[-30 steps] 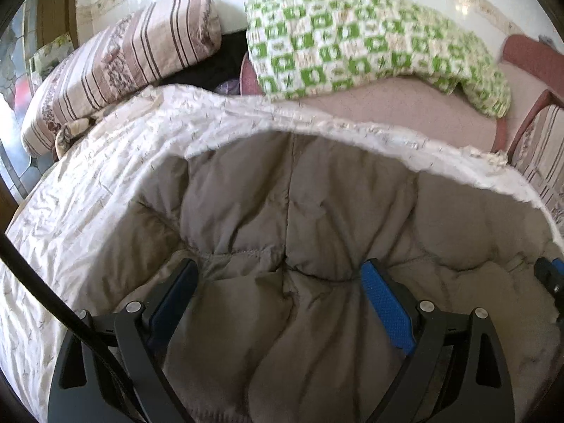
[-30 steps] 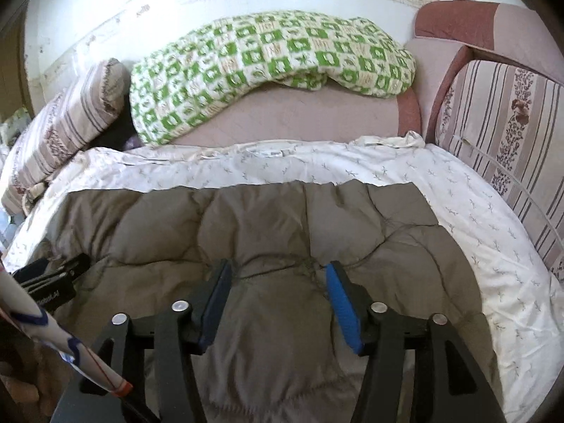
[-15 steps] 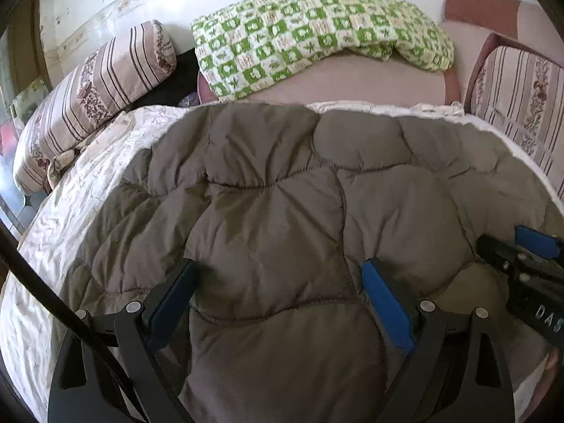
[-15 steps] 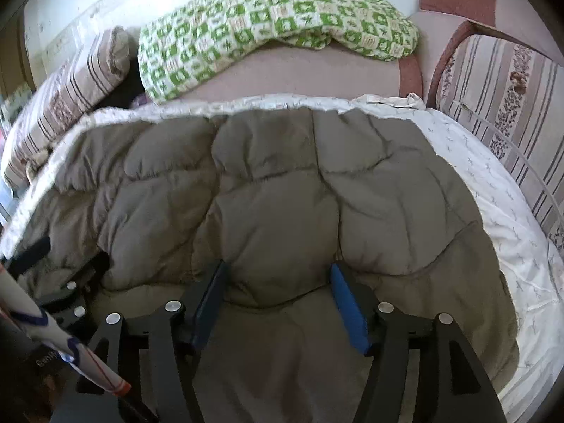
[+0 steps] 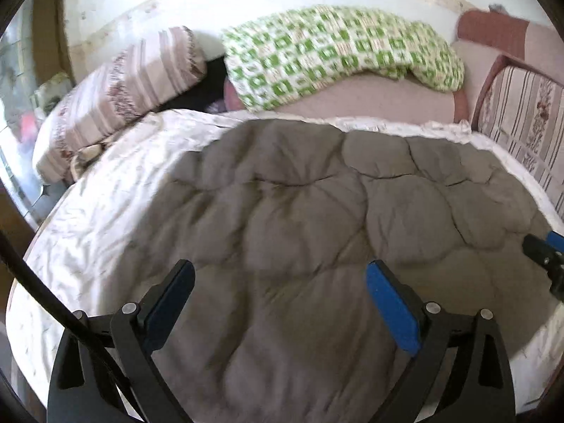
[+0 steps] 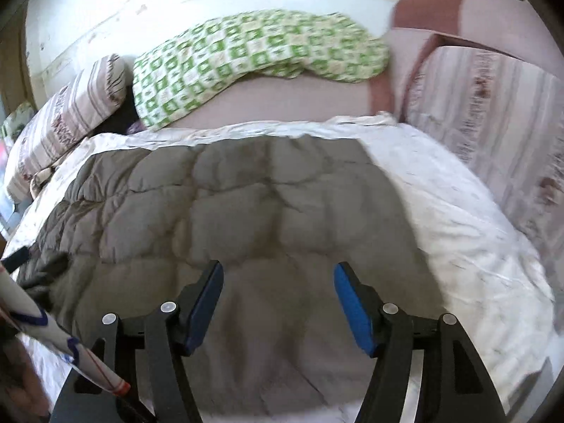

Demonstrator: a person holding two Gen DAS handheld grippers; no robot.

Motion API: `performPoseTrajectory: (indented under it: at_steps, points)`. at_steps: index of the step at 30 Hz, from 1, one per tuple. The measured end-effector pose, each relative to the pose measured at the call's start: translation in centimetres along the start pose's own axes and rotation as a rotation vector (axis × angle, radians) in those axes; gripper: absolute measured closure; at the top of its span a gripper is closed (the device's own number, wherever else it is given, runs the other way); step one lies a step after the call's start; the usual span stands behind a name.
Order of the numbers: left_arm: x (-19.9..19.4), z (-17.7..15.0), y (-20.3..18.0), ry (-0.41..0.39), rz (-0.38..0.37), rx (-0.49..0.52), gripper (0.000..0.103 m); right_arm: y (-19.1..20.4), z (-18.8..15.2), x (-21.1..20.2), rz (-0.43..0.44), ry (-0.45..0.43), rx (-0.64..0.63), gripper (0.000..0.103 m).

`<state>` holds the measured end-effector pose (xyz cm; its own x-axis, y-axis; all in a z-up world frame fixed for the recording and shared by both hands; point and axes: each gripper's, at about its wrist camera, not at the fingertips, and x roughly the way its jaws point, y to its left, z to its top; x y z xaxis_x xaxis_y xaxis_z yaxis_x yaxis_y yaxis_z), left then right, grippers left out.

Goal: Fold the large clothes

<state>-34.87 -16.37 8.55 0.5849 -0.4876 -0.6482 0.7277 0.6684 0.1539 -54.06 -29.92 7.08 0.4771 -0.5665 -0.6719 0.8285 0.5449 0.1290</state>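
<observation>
A large grey-brown quilted garment (image 5: 317,218) lies spread on a white sheet (image 5: 116,190) over the bed; it also shows in the right wrist view (image 6: 246,211). My left gripper (image 5: 280,282) is open and empty, hovering above the garment's near part. My right gripper (image 6: 278,282) is open and empty above the garment's near edge. The right gripper's tip shows at the right edge of the left wrist view (image 5: 544,252). The left gripper's tip peeks in at the left of the right wrist view (image 6: 16,259).
A green-and-white checked blanket (image 5: 338,53) lies on the pink couch (image 5: 370,102) behind the bed. A striped bolster pillow (image 5: 116,95) lies at the back left. A striped cushioned chair (image 5: 521,112) stands at the right. The white sheet (image 6: 458,229) lies bare right of the garment.
The garment's far part dropped flat onto the sheet after being carried over. Both grippers pulled back and up; the garment now lies lower and farther from the cameras.
</observation>
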Motion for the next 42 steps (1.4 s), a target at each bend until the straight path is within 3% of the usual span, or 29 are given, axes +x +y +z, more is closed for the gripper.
performPoseTrajectory:
  at_steps: [4,10,13,17,20,23,27,30,42]
  points:
    - [-1.6,-2.6,2.5,0.008,0.067,-0.067,0.005,-2.7,-2.3,-1.4,-0.033,0.021,0.058,0.033]
    - [2.2,-3.7,3.6,0.109,0.099,-0.092,0.004,-3.5,-3.6,1.7,-0.025,0.124,0.079,0.029]
    - [2.5,-4.0,3.0,0.087,0.126,-0.076,0.004,-2.9,-3.8,2.7,-0.055,0.133,0.054,0.027]
    - [1.4,-4.3,2.6,0.042,0.163,-0.068,0.004,-2.4,-3.6,0.6,-0.073,0.071,0.081,0.027]
    - [-1.3,-5.0,2.1,-0.027,0.164,-0.049,0.004,-0.3,-3.9,-2.3,-0.055,-0.028,0.032,0.027]
    - [-2.7,-5.8,1.4,-0.038,0.126,-0.049,0.004,2.0,-4.6,-3.7,0.005,-0.068,-0.025,0.027]
    - [-1.5,-6.5,0.0,-0.002,0.13,-0.007,0.004,4.4,-5.6,-2.1,0.029,-0.009,-0.105,0.027]
    - [-0.5,-6.5,0.6,0.03,0.093,-0.048,0.004,4.4,-6.3,0.2,0.046,0.081,-0.087,0.027]
    - [0.4,-6.6,0.9,0.053,0.077,-0.063,0.0,4.6,-6.7,0.6,0.039,0.079,-0.102,0.025]
